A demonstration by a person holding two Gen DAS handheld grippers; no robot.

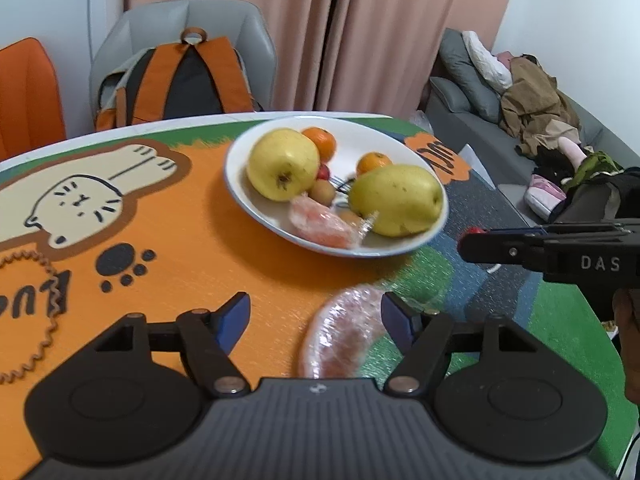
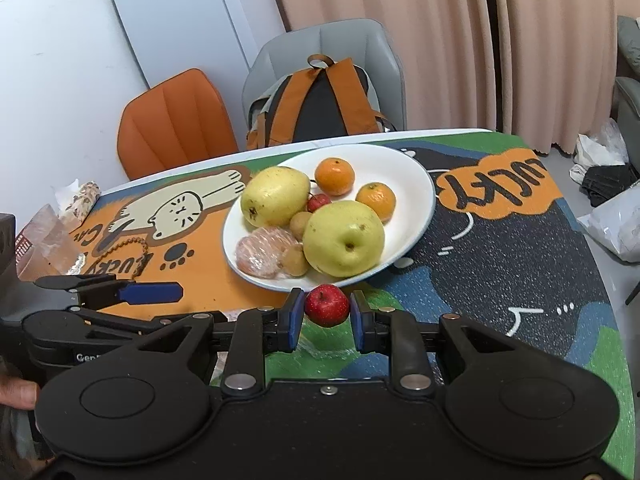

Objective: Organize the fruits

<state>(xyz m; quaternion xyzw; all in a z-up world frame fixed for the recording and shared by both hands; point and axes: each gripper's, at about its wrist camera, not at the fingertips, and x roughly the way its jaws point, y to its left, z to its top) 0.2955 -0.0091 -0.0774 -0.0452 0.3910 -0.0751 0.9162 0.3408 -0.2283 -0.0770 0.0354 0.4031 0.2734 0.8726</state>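
A white plate [image 1: 256,200] [image 2: 416,184] on the table holds two yellow pears [image 1: 394,206] [image 2: 344,238], two oranges [image 2: 335,176], a wrapped grapefruit wedge [image 2: 264,252], small brown fruits and a small red fruit [image 2: 318,202]. My right gripper [image 2: 326,314] is shut on a small red apple [image 2: 327,305] just in front of the plate's near rim; it shows at the right of the left wrist view [image 1: 472,236]. My left gripper [image 1: 316,316] is open above the table, its right finger next to a plastic-wrapped grapefruit wedge [image 1: 340,332] lying on the mat.
The table mat [image 1: 160,240] is orange, green and dark with a cat print. A grey chair with an orange backpack [image 2: 320,100] and an orange chair [image 2: 176,120] stand behind the table. Beads [image 2: 120,250] and wrapped items lie at the left. A sofa [image 1: 500,92] stands right.
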